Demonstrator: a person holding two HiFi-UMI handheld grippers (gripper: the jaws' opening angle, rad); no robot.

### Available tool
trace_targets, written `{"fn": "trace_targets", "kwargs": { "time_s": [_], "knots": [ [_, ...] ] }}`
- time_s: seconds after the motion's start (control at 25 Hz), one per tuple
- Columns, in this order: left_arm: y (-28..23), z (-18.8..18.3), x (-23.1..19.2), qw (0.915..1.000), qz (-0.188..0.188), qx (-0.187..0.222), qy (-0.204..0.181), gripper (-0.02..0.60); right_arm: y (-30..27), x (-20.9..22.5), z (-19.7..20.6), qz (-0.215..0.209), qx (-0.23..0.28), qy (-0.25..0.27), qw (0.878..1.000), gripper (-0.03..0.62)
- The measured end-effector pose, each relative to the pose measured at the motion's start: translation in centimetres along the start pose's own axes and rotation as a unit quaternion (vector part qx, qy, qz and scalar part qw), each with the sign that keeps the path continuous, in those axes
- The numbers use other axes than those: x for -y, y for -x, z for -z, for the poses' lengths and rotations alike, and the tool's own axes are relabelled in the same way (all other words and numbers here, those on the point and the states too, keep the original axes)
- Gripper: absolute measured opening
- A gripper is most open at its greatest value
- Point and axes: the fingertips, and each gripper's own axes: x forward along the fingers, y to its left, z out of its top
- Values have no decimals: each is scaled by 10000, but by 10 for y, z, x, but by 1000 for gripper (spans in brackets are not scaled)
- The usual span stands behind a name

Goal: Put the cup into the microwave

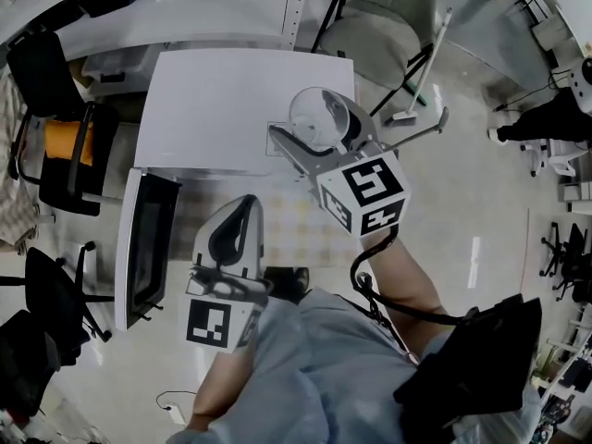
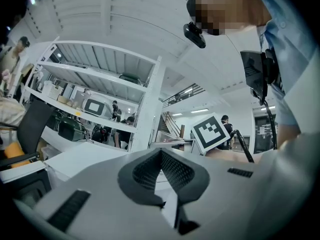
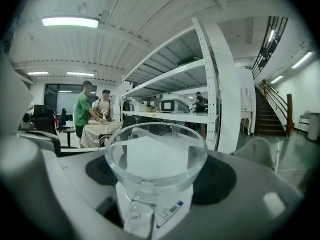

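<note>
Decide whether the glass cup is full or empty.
Empty: the right gripper view looks into the clear cup and shows no liquid, only bare glass.

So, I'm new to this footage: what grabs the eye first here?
The clear glass cup clamped in the right gripper, at the white table's near corner. Next, the microwave with its dark door at the left of the head view, and the left gripper, shut and empty.

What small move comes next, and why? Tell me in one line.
Probably lower the right tool and ease it forward. It grips the cup, which in the head view overlaps the front corner of the microwave top. The door already hangs open, so the opening likely lies below the cup.
</note>
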Motion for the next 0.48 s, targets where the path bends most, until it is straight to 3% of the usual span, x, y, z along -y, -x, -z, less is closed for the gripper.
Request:
{"fn": "trace_targets", "kwargs": {
  "time_s": [0.48],
  "knots": [
    [97,24,79,9993,-2,-296,-213,5,94,-73,27,-287,4,8,9996,390]
  ]
}}
